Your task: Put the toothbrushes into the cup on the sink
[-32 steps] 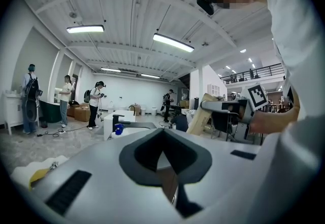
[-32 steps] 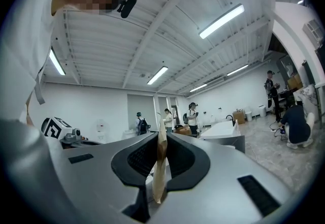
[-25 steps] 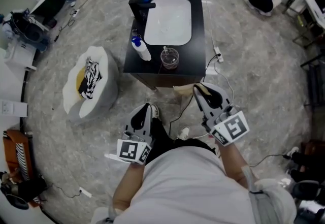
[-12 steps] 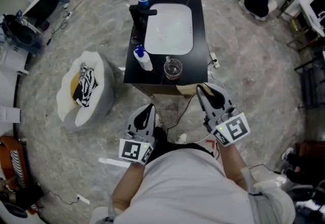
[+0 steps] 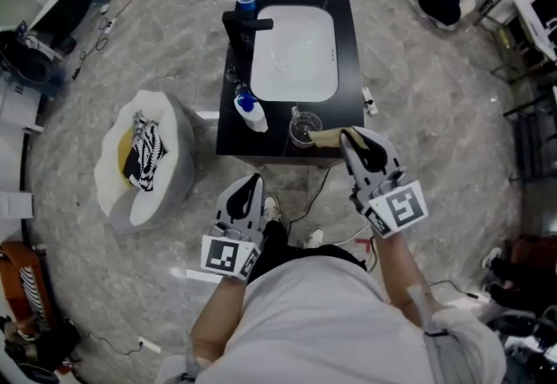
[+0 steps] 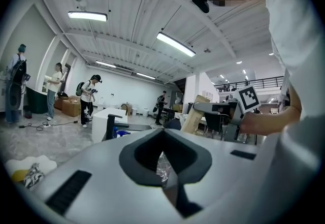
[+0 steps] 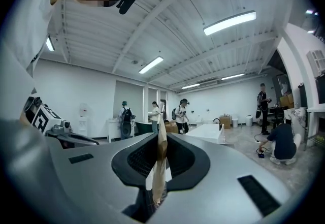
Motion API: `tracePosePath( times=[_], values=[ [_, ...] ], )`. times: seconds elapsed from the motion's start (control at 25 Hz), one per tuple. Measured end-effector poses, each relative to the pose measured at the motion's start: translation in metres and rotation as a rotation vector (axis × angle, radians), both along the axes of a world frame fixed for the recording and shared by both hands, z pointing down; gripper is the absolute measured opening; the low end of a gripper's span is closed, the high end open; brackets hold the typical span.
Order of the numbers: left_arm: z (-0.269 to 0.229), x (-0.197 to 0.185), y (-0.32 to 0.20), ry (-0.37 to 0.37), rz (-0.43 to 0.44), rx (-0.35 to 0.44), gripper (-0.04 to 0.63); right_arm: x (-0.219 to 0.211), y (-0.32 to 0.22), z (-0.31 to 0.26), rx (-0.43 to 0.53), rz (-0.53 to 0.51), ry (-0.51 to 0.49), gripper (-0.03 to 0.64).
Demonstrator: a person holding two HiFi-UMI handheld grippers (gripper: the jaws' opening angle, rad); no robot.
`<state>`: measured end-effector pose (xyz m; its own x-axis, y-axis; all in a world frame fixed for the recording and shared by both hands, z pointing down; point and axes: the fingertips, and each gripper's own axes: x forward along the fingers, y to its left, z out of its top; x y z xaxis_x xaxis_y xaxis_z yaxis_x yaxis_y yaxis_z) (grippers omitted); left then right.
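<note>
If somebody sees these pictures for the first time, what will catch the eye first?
The black cabinet with its white basin stands at the top middle of the head view, a glass cup at its near edge. The right hand-held gripper beside that cup is shut on a tan strip, and the left hand-held gripper, lower down, on a crinkled clear piece. On the floor at left lies a white cushion with a striped cloth.

The clear glass cup (image 5: 305, 126) stands upright at the black tabletop's (image 5: 348, 43) front edge, just before the white sink (image 5: 294, 43). My right fingers (image 7: 133, 159) pinch a flat tan pack (image 5: 326, 138) edge-on beside it. My left fingers (image 6: 142, 156) pinch crinkly clear wrap (image 6: 161, 166).
</note>
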<state>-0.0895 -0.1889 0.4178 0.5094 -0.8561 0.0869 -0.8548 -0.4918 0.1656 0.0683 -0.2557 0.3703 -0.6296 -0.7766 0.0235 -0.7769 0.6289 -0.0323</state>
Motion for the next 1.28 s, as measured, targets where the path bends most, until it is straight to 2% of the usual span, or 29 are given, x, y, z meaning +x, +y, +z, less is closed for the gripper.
tracePosePath(
  times=[0.32, 0.52, 0.64, 0.96, 1.28],
  values=[
    [0.013, -0.006, -0.023, 0.03, 0.021, -0.029, 0.002, -0.004, -0.04, 0.033, -0.101, 0.037, -0.039, 0.055],
    [0.024, -0.01, -0.032, 0.043, 0.025, -0.052, 0.002, -0.007, -0.064, 0.056, -0.136, 0.051, 0.006, 0.055],
    [0.026, -0.013, -0.036, 0.049, 0.021, -0.053, 0.002, -0.009, -0.074, 0.071, -0.18, 0.051, -0.002, 0.055],
    [0.035, -0.023, -0.044, 0.071, 0.008, -0.071, 0.002, -0.017, -0.09, 0.12, -0.311, 0.05, -0.031, 0.055],
    [0.054, -0.028, -0.048, 0.104, 0.01, -0.103, 0.002, -0.018, -0.096, 0.148, -0.369, 0.07, -0.02, 0.055]
  ],
)
